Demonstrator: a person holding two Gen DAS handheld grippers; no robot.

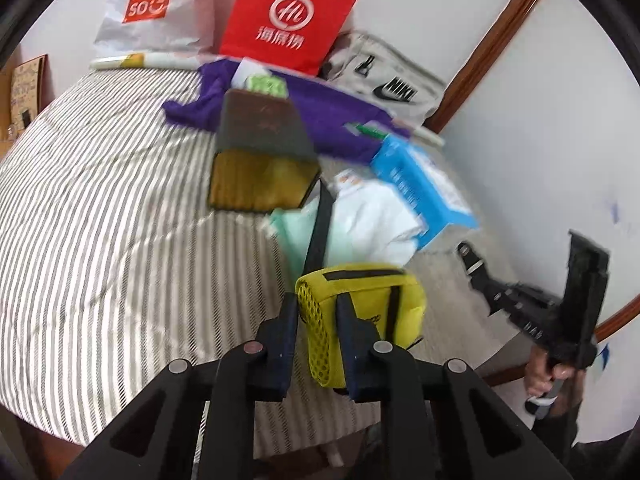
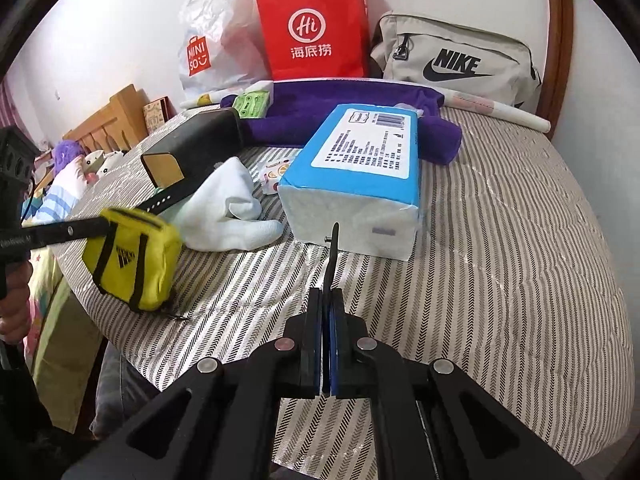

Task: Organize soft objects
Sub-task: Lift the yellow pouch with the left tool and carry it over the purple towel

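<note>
Left gripper (image 1: pixel 318 312) clamps the small yellow fabric pouch (image 1: pixel 360 312) above the striped bed's (image 2: pixel 500 260) near-left edge; right gripper (image 2: pixel 327 300) pinches a black strap (image 2: pixel 334 248). Step: carrying; next, a chosen resting spot.

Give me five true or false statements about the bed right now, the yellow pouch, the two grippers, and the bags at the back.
1. The left gripper is clamped on the yellow pouch. True.
2. The right gripper is wide open. False: its jaws are shut, with a black strap running out from between them.
3. The red bag stands between the Miniso bag and the Nike bag. True.
4. The blue tissue pack rests inside the Nike bag. False: it lies on the striped cover.
5. The white sock lies beside the tissue pack. True.
</note>
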